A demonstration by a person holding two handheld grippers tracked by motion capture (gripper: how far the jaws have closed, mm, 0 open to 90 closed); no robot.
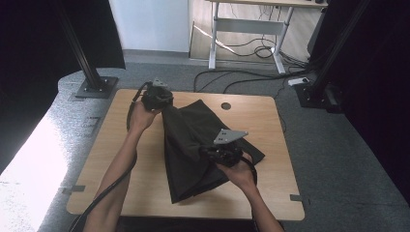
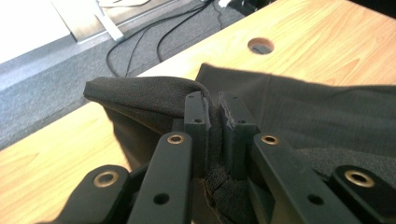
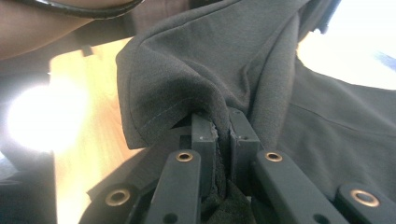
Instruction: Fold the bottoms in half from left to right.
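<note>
A dark grey cloth garment [image 1: 191,145] lies folded across the middle of the wooden table [image 1: 251,116]. My left gripper [image 1: 162,99] is at the cloth's far left corner, shut on a pinch of the fabric [image 2: 154,93]; in the left gripper view the jaws hold the cloth [image 2: 214,121] between them. My right gripper [image 1: 212,153] is near the cloth's right side, also shut on a fold of it. In the right gripper view the grey fabric [image 3: 196,70] drapes up and over the closed jaws [image 3: 222,128].
A round cable hole [image 1: 226,106] sits in the table beyond the cloth. Black frame posts stand at the far left [image 1: 87,63] and far right [image 1: 329,67]. Cables [image 1: 241,75] run over the grey floor behind the table, below a white desk frame [image 1: 246,24].
</note>
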